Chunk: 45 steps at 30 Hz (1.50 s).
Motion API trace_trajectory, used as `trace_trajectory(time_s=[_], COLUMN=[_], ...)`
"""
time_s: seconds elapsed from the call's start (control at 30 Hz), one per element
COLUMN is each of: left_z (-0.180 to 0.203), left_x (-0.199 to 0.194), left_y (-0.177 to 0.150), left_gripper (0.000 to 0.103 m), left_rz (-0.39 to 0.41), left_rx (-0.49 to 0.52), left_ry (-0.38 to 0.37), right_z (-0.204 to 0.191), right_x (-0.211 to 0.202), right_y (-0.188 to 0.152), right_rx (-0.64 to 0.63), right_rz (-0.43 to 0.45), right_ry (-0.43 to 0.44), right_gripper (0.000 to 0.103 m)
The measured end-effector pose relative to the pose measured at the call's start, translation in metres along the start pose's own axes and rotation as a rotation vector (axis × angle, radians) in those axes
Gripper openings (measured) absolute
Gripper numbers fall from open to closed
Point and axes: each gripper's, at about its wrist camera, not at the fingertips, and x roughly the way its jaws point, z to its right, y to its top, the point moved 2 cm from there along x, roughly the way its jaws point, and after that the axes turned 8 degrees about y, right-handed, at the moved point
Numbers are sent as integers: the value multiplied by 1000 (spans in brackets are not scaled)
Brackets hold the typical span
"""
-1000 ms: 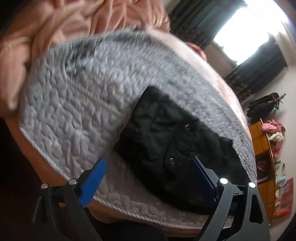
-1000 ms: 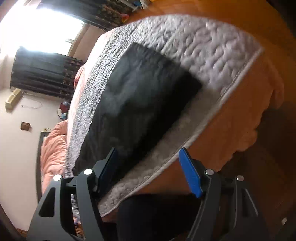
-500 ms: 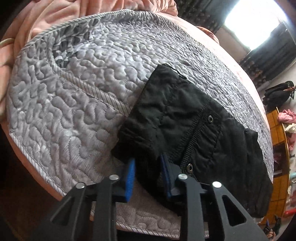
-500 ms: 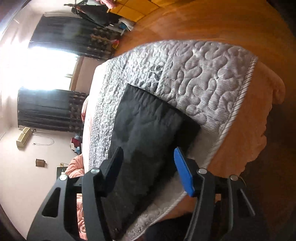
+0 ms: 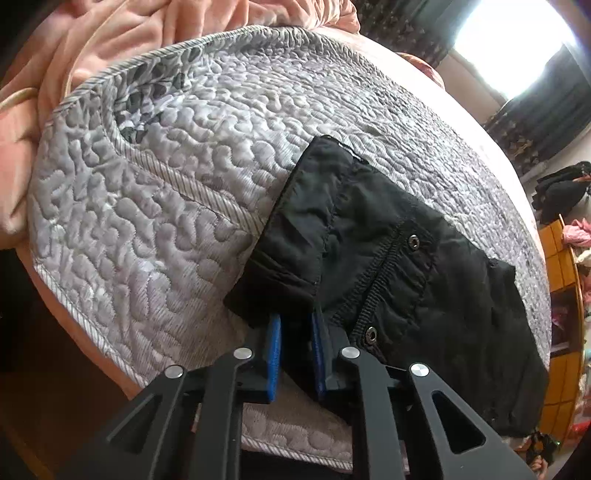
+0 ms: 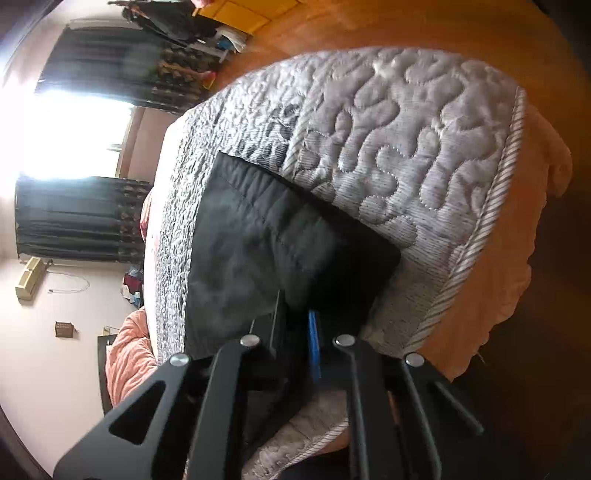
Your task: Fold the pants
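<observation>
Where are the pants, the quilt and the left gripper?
pants (image 5: pixel 369 236): left wrist view, waist panel.
quilt (image 5: pixel 166 203): left wrist view, bare quilted top.
left gripper (image 5: pixel 295 328): left wrist view, between fingertips.

Free room and obstacles around the black pants on the grey quilted bedspread. Open quilt lies to the left of the pants and beyond them toward the window. A heaped pink blanket bounds the far left corner. The near bed edge drops to bare wooden floor. Shelving stands off to the right, well apart from the pants
</observation>
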Motion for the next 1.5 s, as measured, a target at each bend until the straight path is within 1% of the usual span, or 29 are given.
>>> trace_trajectory(time_s=[0.1, 0.27, 0.3, 0.37, 0.4, 0.47, 0.5, 0.53, 0.57, 0.6, 0.63, 0.67, 0.7, 0.73, 0.77, 0.83, 0.9, 0.97, 1.07, 1.17, 1.2, 1.23, 1.27, 1.37, 1.4, 1.43, 1.5], left_z=[-3, -5, -5, -6, -7, -8, -8, -8, -7, -6, -2, 3, 11, 16, 24, 34, 37, 36, 30, 32, 32, 33, 34, 36, 36, 37, 40], left_x=[-2, 7, 8, 12, 15, 9, 2, -7, -17, -28, -44, -54, -60, -61, -60, -54, -43, -32, -19, -13, -12, -11, -10, -2, 3, 7, 15], left_y=[-2, -1, -1, -2, -3, -6, -7, -10, -11, -14, -17, -20, -22, -22, -23, -22, -20, -17, -20, -22, -22, -23, -22, -21, -21, -20, -22], left_gripper=[14, 14, 14, 16, 17, 21, 23, 27, 48, 72, 81, 88, 89, 90, 93, 94, 94, 94, 94, 94, 94, 95, 96, 97, 97, 97, 97], left_rz=[1, -6, -6, -12, -25, -21, -5, 20, 50, 92, 162, 208, 233, 241, 243, 234, 211, 184, 148, 146, 151, 155, 160, 163, 151, 133, 99], left_rx=[-16, -23, -22, -21, -21, -22, -16, -7, 5, 17, 31, 49, 75, 94, 120, 136, 109, 68, 27, 27, 32, 37, 44, 58, 63, 71, 94], left_ry=[4, 12, 13, 17, 20, 23, 40, 60, 84, 108, 118, 107, 91, 82, 69, 51, 28, 22, 33, 49, 51, 53, 58, 81, 100, 114, 124], right_z=[-1, 9, 9, 12, 11, 11, 10, 11, 12, 15, 18, 21, 23, 25, 26, 32, 36, 41, 47, 48, 47, 46, 42, 32, 35, 43, 51], right_x=[-9, 6, 11, 14, 17, 10, 0, -10, -17, -26, -30, -31, -30, -27, -25, -18, -15, -10, -5, -1, 1, 3, 4, 2, 3, 7, 10], right_y=[-5, -1, 1, 1, 1, 0, 0, -2, -1, -2, -3, -2, -3, -5, -5, -4, -1, 0, 2, 4, 5, 6, 7, 8, 8, 6, 1], right_rx=[-3, -22, -35, -47, -47, -38, -36, -42, -45, -39, -30, -28, -29, -33, -30, -3, 26, 54, 70, 66, 61, 60, 60, 37, 38, 58, 75], right_rz=[16, -15, -25, -34, -39, -35, -11, 17, 35, 50, 48, 42, 32, 18, 13, 9, 14, 13, 13, 9, 5, 4, 5, 34, 39, 32, 9], right_ry=[2, -36, -42, -54, -55, -36, -12, -3, 0, 12, 27, 36, 42, 51, 56, 76, 82, 101, 109, 124, 124, 131, 141, 216, 222, 205, 218], right_gripper=[7, 7, 7, 12, 15, 29, 45, 52, 53, 53, 53, 53, 53, 53, 53, 55, 56, 56, 56, 56, 58, 62, 63, 65, 65, 61, 58])
